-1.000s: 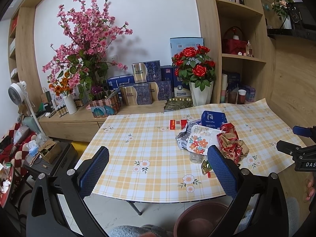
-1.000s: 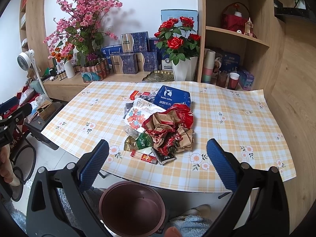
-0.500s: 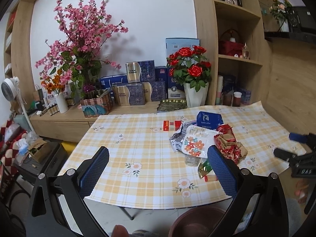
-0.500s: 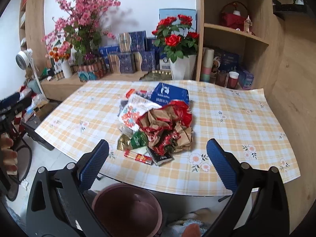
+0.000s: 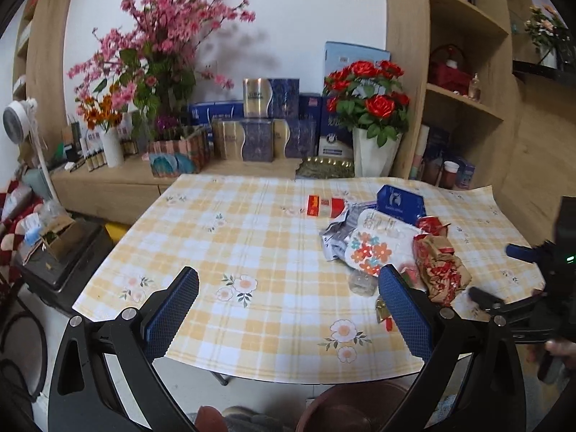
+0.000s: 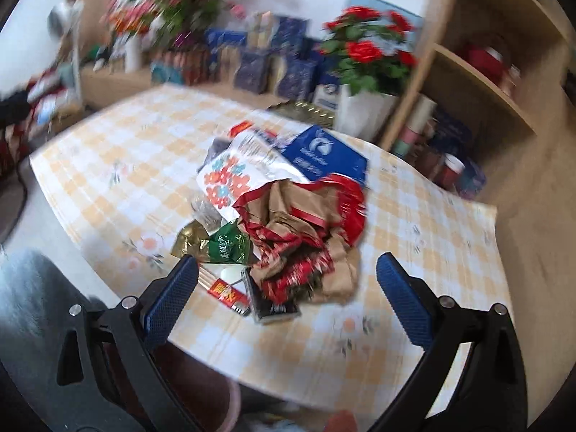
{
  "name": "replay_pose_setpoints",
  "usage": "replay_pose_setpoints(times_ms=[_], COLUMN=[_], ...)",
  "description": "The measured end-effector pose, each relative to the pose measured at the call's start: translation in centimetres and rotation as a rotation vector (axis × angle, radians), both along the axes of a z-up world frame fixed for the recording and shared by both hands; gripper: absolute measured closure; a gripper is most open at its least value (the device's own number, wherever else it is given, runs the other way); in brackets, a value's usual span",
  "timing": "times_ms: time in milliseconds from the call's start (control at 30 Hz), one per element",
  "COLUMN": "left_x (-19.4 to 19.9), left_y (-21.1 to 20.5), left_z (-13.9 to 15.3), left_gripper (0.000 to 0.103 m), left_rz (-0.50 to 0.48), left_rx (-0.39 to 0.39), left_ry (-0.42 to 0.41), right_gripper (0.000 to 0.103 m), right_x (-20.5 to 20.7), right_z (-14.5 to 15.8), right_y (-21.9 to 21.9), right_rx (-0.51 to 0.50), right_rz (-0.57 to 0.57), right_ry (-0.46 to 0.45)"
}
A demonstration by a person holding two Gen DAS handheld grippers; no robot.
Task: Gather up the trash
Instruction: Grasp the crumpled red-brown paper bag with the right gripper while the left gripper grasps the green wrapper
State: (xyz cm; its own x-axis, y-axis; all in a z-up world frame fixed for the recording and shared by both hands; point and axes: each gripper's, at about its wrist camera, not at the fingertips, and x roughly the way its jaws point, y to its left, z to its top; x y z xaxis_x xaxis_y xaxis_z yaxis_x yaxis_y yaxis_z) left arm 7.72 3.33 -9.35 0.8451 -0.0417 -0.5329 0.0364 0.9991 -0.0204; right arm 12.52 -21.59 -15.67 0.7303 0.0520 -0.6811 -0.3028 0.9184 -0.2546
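A pile of trash lies on the checked tablecloth (image 5: 252,237): a crumpled red and brown paper bag (image 6: 306,223), a white flowered packet (image 6: 234,176), a blue coffee box (image 6: 324,154), a green and gold wrapper (image 6: 216,244), a small red packet (image 6: 226,293) and a dark packet (image 6: 273,306). My right gripper (image 6: 286,295) is open just before the pile at the table's front edge; this view is blurred. My left gripper (image 5: 288,306) is open and empty over the table's front, left of the pile (image 5: 388,248). A brown bin (image 5: 342,410) stands under the table edge.
A wooden sideboard with blue boxes (image 5: 259,126), a rose pot (image 5: 370,144) and pink blossoms (image 5: 162,36) runs behind the table. Shelves (image 5: 464,108) stand at right. A fan (image 5: 18,118) and clutter sit at left. The right gripper shows in the left wrist view (image 5: 522,288).
My right gripper has moved forward and down toward the trash pile, which now looms larger. My left gripper has shifted slightly closer to the table. Both stay open.
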Motion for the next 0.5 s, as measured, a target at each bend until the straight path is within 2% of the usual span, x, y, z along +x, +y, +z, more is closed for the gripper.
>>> replay_pose_setpoints(times_ms=[100,200,300,367,500], left_x=[0.9,1.6,2.3,2.7,3.2], left_y=[0.4,0.8,1.3,1.7,1.9], left_z=[-0.6,-1.4,-2.3,-2.8,-3.6], left_gripper=[0.005,0.005,0.005,0.005,0.006], left_rz=[0.001,0.009,0.029,0.012,-0.011], left_rx=[-0.008,-0.031,-0.045,-0.079,-0.078], left_ry=[0.011,0.019,0.051,0.054,0.061], right_gripper=[0.006,0.006,0.006,0.006,0.006], right_x=[2.0,4.5,6.8,7.7,9.2], right_z=[-1.2,-2.2,-3.4,-4.3,-6.2], right_y=[1.3,2.0,1.9,1.8,1.6], right_rx=[-0.088,-0.161,-0.169,-0.177,-0.211], right_rz=[0.062,0.07,0.052,0.042,0.005], right_ry=[0.008,0.008,0.037,0.063,0.091])
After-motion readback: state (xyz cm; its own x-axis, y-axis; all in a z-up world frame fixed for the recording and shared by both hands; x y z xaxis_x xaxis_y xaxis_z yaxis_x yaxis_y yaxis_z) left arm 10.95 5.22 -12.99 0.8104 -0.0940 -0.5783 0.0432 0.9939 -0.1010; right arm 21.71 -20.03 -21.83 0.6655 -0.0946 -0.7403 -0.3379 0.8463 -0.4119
